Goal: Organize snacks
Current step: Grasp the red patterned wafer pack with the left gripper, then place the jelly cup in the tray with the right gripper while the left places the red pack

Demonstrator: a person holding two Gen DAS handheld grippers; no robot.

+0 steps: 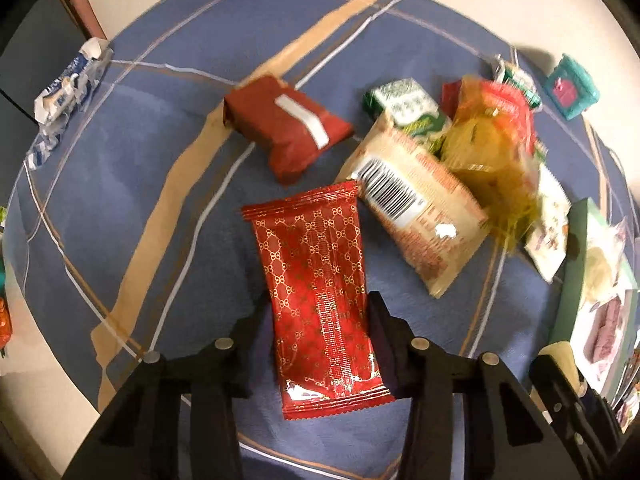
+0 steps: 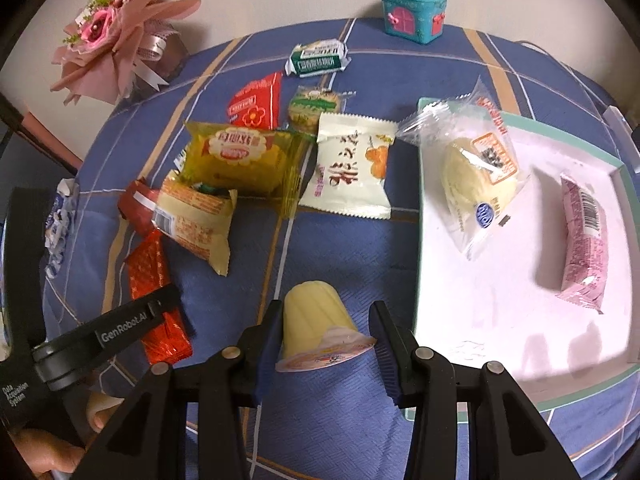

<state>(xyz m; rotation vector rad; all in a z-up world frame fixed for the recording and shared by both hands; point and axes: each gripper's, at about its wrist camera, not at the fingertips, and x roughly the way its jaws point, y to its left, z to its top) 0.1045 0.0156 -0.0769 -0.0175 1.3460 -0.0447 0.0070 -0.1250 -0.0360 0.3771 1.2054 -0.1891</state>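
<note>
Plainly, we hold one snack in each hand: the left hand-held gripper (image 1: 320, 324) is closed narrow on the red patterned packet (image 1: 320, 292), its jaws pressing the long edges near the lower half, and the right hand-held gripper (image 2: 326, 322) is clamped on the pale jelly cup (image 2: 320, 324), which lies tilted with its foil lid toward us. What could go wrong from here, we judge, is mostly slip: the red packet is slick film pinched edge-on, so it may buckle or slide out if we swing it, and it hangs just ahead of the beige barcode packet (image 1: 416, 208), which a careless pass could drag along. The jelly cup tapers, so the jaws could squeeze it forward and out, or crush its soft wall. The tray (image 2: 420, 240) sits just to the right of the right hand-held gripper, and its raised rim could catch the cup on the way in; the clear-wrapped bun (image 2: 476, 176) already leans over the tray's far-left corner and could be knocked off. Counting from the right wrist view, we see two snacks in the tray, the bun and the pink packet (image 2: 584, 248); two in our grippers; and, ahead and to the left on the blue checked counter (image 2: 340, 248), about seven loose packets that we can make out, though overlaps in the pile make that count uncertain. We also count one teal toy chest (image 2: 412, 14) and one pink bouquet (image 2: 108, 32) at the far edge, and one crumpled blue-white wrapper (image 1: 68, 88) well off to the left.
</note>
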